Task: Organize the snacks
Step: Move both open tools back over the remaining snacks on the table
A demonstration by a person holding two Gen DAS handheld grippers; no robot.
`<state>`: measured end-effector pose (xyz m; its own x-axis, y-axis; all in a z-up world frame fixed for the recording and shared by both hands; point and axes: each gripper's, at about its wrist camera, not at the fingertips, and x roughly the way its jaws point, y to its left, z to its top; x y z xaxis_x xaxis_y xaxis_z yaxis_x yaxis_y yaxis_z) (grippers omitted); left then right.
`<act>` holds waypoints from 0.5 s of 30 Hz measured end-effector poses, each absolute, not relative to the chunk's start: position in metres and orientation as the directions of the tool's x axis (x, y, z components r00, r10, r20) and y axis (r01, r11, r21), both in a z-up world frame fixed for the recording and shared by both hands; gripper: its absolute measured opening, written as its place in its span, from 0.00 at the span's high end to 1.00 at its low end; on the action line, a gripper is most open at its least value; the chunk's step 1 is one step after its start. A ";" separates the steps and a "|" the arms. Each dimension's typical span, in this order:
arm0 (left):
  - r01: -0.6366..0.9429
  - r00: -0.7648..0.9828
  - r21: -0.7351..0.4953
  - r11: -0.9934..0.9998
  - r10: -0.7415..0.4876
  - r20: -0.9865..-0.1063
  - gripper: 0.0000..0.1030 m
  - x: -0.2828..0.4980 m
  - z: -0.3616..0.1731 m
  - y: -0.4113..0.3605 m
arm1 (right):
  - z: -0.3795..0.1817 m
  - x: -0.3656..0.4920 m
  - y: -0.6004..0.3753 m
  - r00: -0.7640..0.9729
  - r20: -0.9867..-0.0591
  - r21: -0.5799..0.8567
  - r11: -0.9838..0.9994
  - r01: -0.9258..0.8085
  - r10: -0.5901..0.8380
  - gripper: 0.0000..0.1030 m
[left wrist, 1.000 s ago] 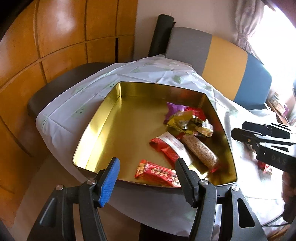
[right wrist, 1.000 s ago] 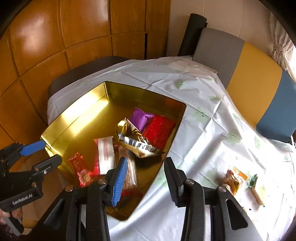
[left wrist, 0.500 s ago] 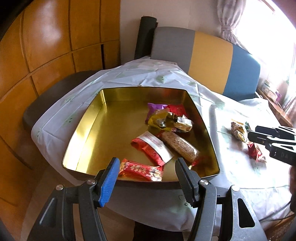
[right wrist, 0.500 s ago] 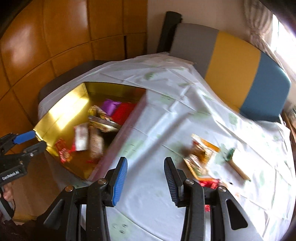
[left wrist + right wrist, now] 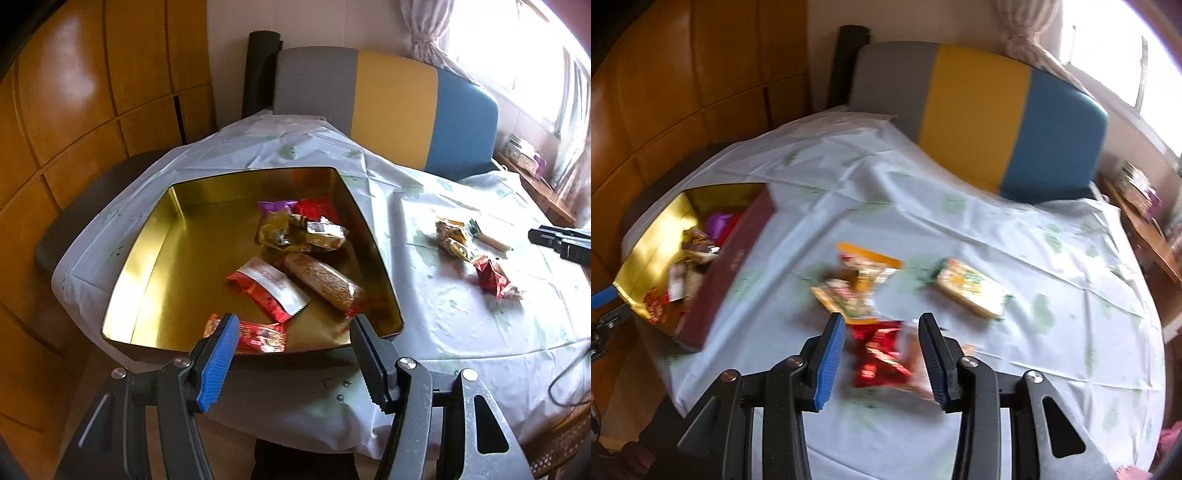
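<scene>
Left gripper (image 5: 291,328) hangs at the near edge of the tin (image 5: 147,258), fingers released, nothing between them. Right gripper (image 5: 882,328) is over the open cloth (image 5: 1052,332) to the right of the tin, fingers released too: a red pack (image 5: 881,354) shows in the gap between them, lying on the desk, pads not pressing it. That view is motion-blurred, so whether the pads touch it I can't tell.

In the tin, all toward its right half:
- purple pack (image 5: 275,206) and red square pack (image 5: 314,208) at the back
- gold pack (image 5: 299,232) in front of those, partly overlapping them
- oat bar (image 5: 321,278) diagonal, just beside the red-white pack (image 5: 269,286)
- small red pack (image 5: 258,334) at the near wall, partly behind the left gripper's blue finger (image 5: 218,362)

Left half of the tin is bare gold floor.

Loose on the cloth, well apart from the tin:
- yellow-orange pack (image 5: 864,273), with a smaller one overlapping its near-left end
- green-edged flat pack (image 5: 971,286) to its right
- red pack nearest the right gripper, a pale pack half under it

From the left view the right gripper's tips (image 5: 561,242) show at the right edge, beyond the loose packs. A grey-yellow-blue chair back (image 5: 388,107) stands behind the desk.
</scene>
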<state>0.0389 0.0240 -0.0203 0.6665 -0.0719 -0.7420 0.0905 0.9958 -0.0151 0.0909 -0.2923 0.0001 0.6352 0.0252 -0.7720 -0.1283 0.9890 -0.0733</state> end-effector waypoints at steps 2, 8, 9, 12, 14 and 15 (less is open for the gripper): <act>0.103 0.664 -0.013 0.995 -0.078 -0.743 0.39 0.038 -0.020 0.020 | 0.002 0.091 -0.311 0.638 -0.770 -0.085 0.992 -0.091 -0.007 0.59; 0.152 0.657 -0.001 0.988 -0.102 -0.747 0.39 0.037 -0.020 0.004 | -0.003 0.089 -0.388 0.641 -0.754 -0.088 0.989 0.118 -0.144 0.59; 0.164 0.655 0.001 0.986 -0.108 -0.748 0.39 0.037 -0.020 0.000 | -0.008 0.086 -0.405 0.638 -0.754 -0.059 0.983 0.175 -0.158 0.59; 0.211 0.651 0.009 0.977 -0.134 -0.747 0.39 0.036 -0.017 -0.013 | -0.024 0.083 -0.447 0.563 -0.810 0.048 0.938 0.342 -0.164 0.59; 0.252 0.647 0.011 0.968 -0.160 -0.746 0.39 0.036 -0.015 -0.026 | -0.022 0.082 -0.464 0.583 -0.801 0.123 0.913 0.389 -0.140 0.59; 0.269 0.643 0.009 0.963 -0.172 -0.747 0.39 0.037 -0.014 -0.031 | -0.022 0.081 -0.467 0.583 -0.800 0.132 0.907 0.401 -0.141 0.59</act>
<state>0.0367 -0.0311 -0.0141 0.6425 -0.1721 -0.7467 0.2690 0.9631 0.0095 0.0812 -0.4668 -0.0217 0.5828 -0.1414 -0.8002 0.4009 0.9066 0.1318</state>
